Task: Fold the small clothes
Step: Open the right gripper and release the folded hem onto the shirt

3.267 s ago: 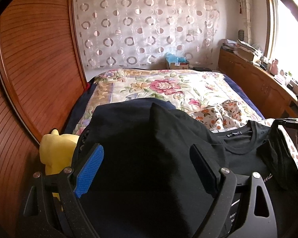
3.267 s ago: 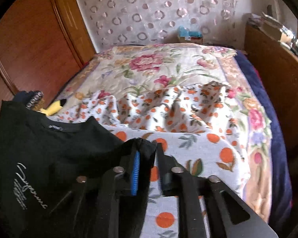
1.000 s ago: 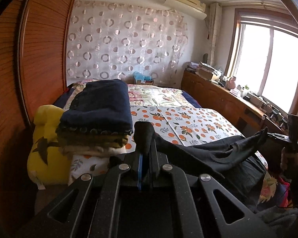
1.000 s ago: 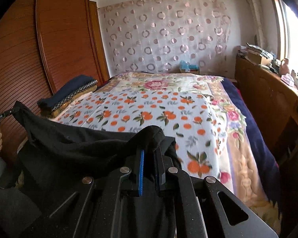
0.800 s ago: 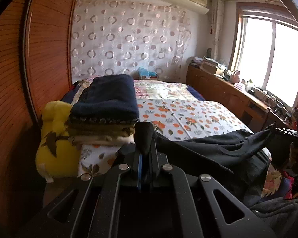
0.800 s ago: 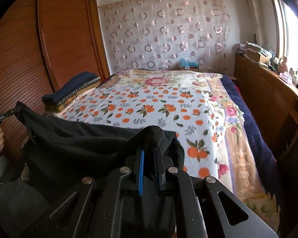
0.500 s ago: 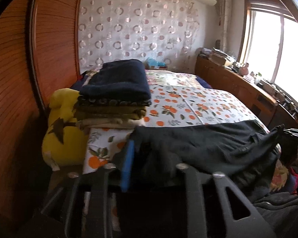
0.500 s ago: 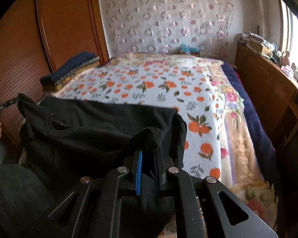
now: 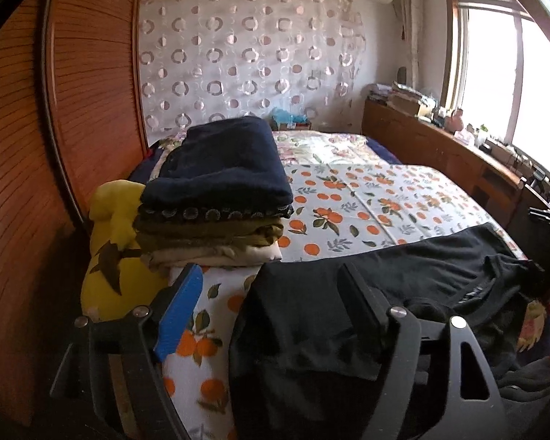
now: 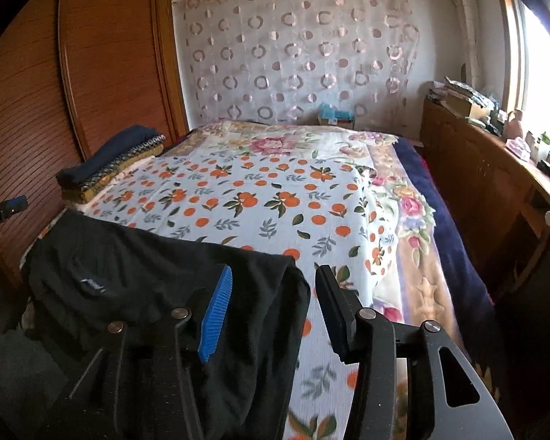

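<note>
A black T-shirt (image 9: 403, 278) lies spread across the near end of the bed, hanging over the front edge; it also shows in the right wrist view (image 10: 135, 275). My left gripper (image 9: 271, 275) is open, its jaws wide apart over the shirt's left end and holding nothing. My right gripper (image 10: 273, 275) is open over the shirt's right end, also empty. The shirt's neck label (image 10: 91, 285) faces up.
A stack of folded clothes (image 9: 216, 187) topped by a navy piece sits at the bed's left edge, beside a yellow plush toy (image 9: 110, 249). An orange-print sheet (image 10: 260, 198) covers the bed. A wooden wardrobe (image 9: 36, 128) stands left, a wooden cabinet (image 10: 487, 183) right.
Both grippers were shut on the black shirt and held it stretched above the bed. They lowered it onto the sheet and opened; the shirt now lies flat.
</note>
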`<state>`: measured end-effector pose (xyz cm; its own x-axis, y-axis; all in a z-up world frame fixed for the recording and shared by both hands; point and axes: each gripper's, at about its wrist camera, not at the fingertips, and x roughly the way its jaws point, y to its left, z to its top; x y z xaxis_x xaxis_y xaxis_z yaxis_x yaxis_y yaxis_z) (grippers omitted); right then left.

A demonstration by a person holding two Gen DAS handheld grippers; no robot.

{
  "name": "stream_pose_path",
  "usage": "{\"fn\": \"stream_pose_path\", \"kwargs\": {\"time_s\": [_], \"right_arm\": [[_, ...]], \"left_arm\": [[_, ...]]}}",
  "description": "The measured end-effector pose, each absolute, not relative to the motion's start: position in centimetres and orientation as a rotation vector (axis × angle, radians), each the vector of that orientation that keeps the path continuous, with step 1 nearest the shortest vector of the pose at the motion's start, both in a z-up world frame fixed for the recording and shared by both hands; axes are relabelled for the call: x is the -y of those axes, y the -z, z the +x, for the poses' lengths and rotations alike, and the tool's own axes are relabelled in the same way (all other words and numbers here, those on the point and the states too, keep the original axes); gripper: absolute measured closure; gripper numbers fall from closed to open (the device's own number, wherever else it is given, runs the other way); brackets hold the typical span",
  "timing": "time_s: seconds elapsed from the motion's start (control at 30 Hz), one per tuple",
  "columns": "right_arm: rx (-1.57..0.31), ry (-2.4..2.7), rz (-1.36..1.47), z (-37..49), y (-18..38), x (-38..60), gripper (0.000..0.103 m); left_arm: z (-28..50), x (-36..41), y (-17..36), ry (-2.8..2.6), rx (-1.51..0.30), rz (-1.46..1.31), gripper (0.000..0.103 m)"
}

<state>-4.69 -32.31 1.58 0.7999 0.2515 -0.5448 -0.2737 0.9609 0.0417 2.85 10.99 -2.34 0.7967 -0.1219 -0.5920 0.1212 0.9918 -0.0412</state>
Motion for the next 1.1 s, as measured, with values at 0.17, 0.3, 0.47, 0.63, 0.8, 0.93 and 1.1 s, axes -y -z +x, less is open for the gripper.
{"fn": "stream_pose_path", "kwargs": {"time_s": [0.17,0.3,0.47,0.63,0.8,0.93,1.1], "right_arm": [[-0.661,-0.299,-0.038,-0.1,1.7,30.6,0.052],[-0.710,-0.313,-0.039,2.4,2.8,29.4,0.052],[-0.749,-0.314,-0.053,3.8,3.6,28.7,0.038],[-0.764,-0.307,-0.058,4.3,3.6,28.7,0.034],[-0.759,-0.283,-0.092,4.6,4.0,28.2,0.034],[-0.757,-0.251,-0.070,4.7,4.2,28.9,0.034],[-0.780,-0.230,-0.036,5.0,4.6,29.4,0.034]], "left_arm": [[6.2,-11.2,4.6,0.119,-0.708,0.024,0.027],[8.2,-11.7,6.5,0.120,-0.778,0.032,0.027],[9.9,-11.9,8.4,0.119,-0.866,0.054,0.027],[10.7,-11.7,9.5,0.130,-0.912,0.065,0.026],[10.6,-11.8,9.6,0.141,-0.907,0.030,0.026],[10.7,-11.9,9.7,0.145,-0.906,0.030,0.024],[11.0,-12.1,9.8,0.142,-0.907,0.031,0.022]]}}
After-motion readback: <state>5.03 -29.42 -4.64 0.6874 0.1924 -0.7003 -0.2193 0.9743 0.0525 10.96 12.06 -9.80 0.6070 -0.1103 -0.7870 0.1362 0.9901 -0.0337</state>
